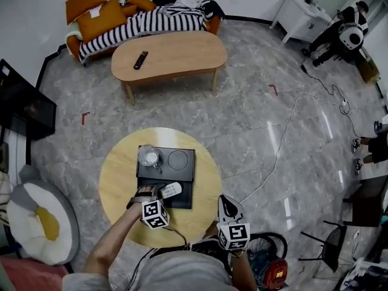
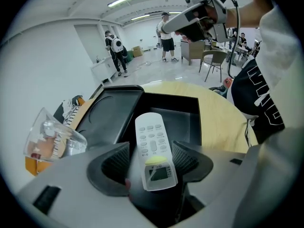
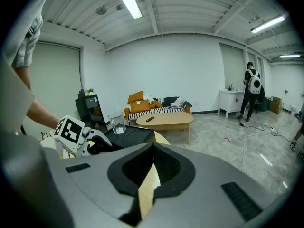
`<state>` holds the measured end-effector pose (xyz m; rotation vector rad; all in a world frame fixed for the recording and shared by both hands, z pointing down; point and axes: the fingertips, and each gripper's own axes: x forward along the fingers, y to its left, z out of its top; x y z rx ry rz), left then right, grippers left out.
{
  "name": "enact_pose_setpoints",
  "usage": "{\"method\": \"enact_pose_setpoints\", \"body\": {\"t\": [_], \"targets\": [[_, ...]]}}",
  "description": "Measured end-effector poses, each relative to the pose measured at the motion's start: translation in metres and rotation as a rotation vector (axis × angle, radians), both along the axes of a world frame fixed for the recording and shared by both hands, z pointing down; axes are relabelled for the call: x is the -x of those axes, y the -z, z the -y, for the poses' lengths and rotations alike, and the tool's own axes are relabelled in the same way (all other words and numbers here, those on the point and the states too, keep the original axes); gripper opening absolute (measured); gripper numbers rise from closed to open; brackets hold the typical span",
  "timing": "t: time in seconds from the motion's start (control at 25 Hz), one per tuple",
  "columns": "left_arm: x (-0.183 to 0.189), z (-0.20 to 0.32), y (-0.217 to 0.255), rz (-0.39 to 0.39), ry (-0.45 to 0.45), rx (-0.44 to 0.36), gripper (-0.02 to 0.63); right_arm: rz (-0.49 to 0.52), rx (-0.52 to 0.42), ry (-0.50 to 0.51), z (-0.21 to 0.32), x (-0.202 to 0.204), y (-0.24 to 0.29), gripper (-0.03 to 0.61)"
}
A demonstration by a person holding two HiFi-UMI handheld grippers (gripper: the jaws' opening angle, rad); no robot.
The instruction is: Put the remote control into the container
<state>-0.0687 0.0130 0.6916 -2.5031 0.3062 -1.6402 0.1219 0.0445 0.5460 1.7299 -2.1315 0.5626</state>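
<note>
Since the left gripper pinches the white remote by its screen end, with the button end poking out over the black container's rectangular well, the lowering matters most. I'd bring it down flat into that well, clear of the glass on the container's round recess, then release. The right gripper, pressed together, waits off the container's right side.

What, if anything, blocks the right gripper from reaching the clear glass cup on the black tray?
Probably yes. The right gripper hangs shut by the round wooden table's near edge; the clear glass cup stands across the black tray. The left gripper's white remote control lies beside that path.
</note>
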Motion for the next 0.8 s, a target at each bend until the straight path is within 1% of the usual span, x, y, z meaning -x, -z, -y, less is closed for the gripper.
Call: {"method": "enact_pose_setpoints", "body": {"t": [0.08,0.2,0.36,0.44,0.6,0.8], "targets": [[0.001,0.003,0.009,-0.02,0.033,-0.017,0.264,0.0,-0.004,0.008,0.0,0.003,0.001,0.008],[-0.001,0.006,0.028,-0.077,0.093,-0.022,0.264,0.0,-0.011,0.024,0.001,0.006,0.003,0.008],[-0.005,-0.001,0.059,-0.146,0.127,-0.022,0.262,0.003,-0.023,0.04,0.001,0.01,0.007,0.008],[-0.008,-0.004,0.076,-0.186,0.15,-0.037,0.259,0.002,-0.029,0.052,0.002,0.012,0.01,0.008],[-0.009,-0.006,0.108,-0.246,0.222,-0.111,0.194,0.009,-0.038,0.079,0.002,0.018,0.015,0.008],[0.0,-0.01,0.143,-0.348,0.361,-0.155,0.117,0.018,-0.054,0.124,0.003,0.032,0.022,0.008]]}}
